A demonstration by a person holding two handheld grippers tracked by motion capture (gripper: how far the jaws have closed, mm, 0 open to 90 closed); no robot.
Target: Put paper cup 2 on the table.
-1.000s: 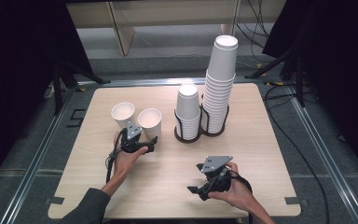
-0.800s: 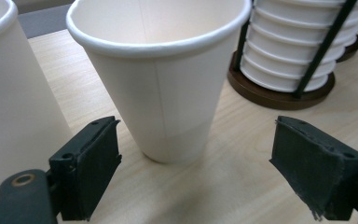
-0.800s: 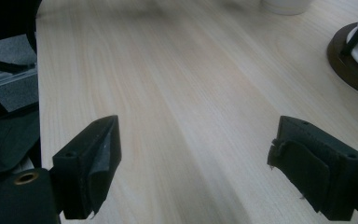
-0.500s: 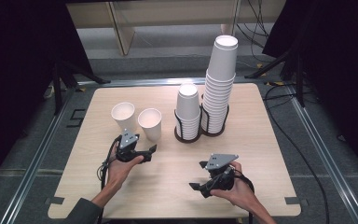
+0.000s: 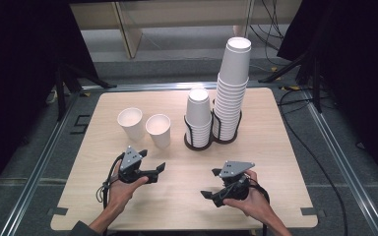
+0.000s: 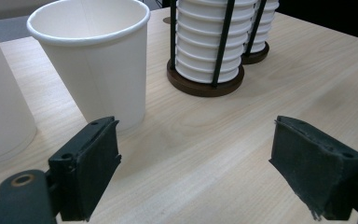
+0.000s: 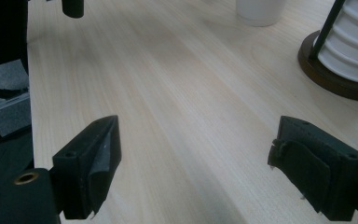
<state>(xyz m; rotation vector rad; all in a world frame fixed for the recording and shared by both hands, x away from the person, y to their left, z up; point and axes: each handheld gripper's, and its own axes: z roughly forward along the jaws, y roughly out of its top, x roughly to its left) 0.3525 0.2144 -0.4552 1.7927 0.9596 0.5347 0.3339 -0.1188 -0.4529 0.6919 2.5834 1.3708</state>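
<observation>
High view: two paper cups [image 5: 158, 130] stand upright, mouths up, on the worktop [image 5: 285, 162], left of the racked stacks [image 5: 198, 118]. The left tongs [image 5: 151, 167] lie level, aimed right; the right tongs [image 5: 211, 184] aim left.

Left gripper view: jaws apart, empty; nearer cup [image 6: 95, 58] just beyond the left jaw.

Right gripper view: jaws apart over bare worktop.

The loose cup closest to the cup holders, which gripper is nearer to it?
Left. The left gripper sits just in front of that cup, jaws open; the right gripper is farther off to its right.
</observation>
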